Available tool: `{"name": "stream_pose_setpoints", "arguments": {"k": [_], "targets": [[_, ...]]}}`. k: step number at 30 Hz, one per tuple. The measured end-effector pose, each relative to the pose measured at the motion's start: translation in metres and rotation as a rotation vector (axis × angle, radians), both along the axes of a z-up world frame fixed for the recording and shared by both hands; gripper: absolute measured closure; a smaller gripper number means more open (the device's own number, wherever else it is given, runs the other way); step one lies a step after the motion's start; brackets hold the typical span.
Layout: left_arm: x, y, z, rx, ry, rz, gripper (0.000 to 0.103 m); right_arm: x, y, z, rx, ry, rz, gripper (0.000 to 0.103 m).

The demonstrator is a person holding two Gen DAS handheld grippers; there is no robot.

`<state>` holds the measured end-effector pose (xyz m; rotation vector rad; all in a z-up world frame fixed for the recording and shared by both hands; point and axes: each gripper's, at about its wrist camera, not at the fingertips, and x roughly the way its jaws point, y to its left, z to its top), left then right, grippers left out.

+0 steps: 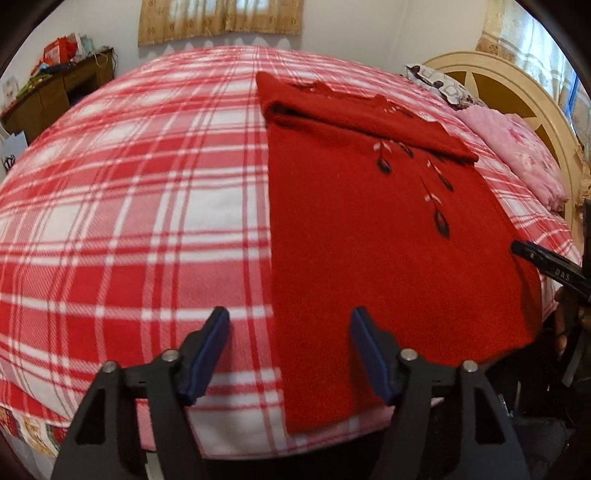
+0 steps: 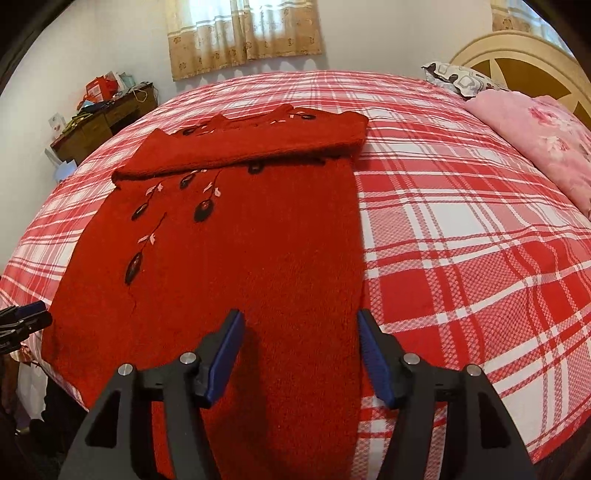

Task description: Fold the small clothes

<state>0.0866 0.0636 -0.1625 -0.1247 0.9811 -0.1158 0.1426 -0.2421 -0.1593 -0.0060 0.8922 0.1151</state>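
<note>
A red knitted garment (image 1: 388,229) with dark leaf embroidery lies flat on the plaid bed, its far end folded over into a band; it also shows in the right wrist view (image 2: 240,251). My left gripper (image 1: 290,321) is open and empty, hovering over the garment's near left edge. My right gripper (image 2: 301,325) is open and empty, above the garment's near right edge. The right gripper's finger shows at the right edge of the left wrist view (image 1: 546,266). The left gripper's tip shows at the left edge of the right wrist view (image 2: 26,317).
A red and white plaid blanket (image 1: 129,221) covers the bed. A pink quilt (image 2: 543,140) and a patterned pillow (image 2: 458,79) lie by the cream headboard (image 1: 509,85). A cluttered wooden desk (image 1: 55,88) stands by the far wall under a curtained window (image 2: 243,33).
</note>
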Motion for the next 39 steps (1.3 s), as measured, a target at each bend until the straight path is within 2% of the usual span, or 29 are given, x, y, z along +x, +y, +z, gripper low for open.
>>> {"name": "stream_pose_setpoints", "arguments": {"k": [2, 6, 13, 15, 16, 17, 18, 25, 30, 36, 38, 39], "targets": [[-0.002, -0.001, -0.003, -0.012, 0.016, -0.006, 0.048, -0.001, 0.001, 0.0, -0.002, -0.001, 0.001, 0.039], [-0.006, -0.002, -0.009, -0.056, 0.051, -0.018, 0.055, -0.001, 0.0, 0.0, 0.004, -0.003, 0.002, 0.039], [-0.01, 0.0, -0.017, -0.103, 0.081, -0.012, 0.056, -0.002, 0.0, 0.0, 0.006, -0.004, 0.002, 0.039], [-0.013, -0.003, -0.018, -0.088, 0.079, -0.019, 0.057, -0.003, 0.0, 0.0, 0.007, 0.004, 0.012, 0.039], [-0.014, -0.005, -0.017, -0.071, 0.077, -0.024, 0.06, -0.005, 0.0, 0.001, 0.007, 0.011, 0.019, 0.039], [-0.014, -0.006, -0.017, -0.065, 0.076, -0.028, 0.074, -0.008, -0.001, 0.002, 0.01, 0.021, 0.032, 0.039], [-0.014, -0.006, -0.017, -0.071, 0.077, -0.035, 0.093, -0.011, -0.002, 0.004, 0.015, 0.027, 0.043, 0.039], [-0.018, 0.001, -0.002, -0.114, 0.038, -0.065, 0.094, -0.048, -0.03, 0.016, 0.049, 0.046, 0.037, 0.039], [-0.022, 0.005, 0.006, -0.15, 0.014, -0.087, 0.095, -0.07, -0.044, 0.012, 0.125, 0.113, 0.029, 0.04], [-0.029, 0.005, 0.009, -0.16, 0.004, -0.109, 0.095, -0.079, -0.044, -0.009, 0.182, 0.193, 0.057, 0.062], [-0.028, 0.008, 0.008, -0.163, 0.004, -0.102, 0.095, -0.078, -0.045, -0.013, 0.214, 0.203, 0.063, 0.064], [-0.027, 0.01, 0.005, -0.167, 0.009, -0.095, 0.095, -0.077, -0.046, -0.016, 0.227, 0.211, 0.064, 0.069]]}}
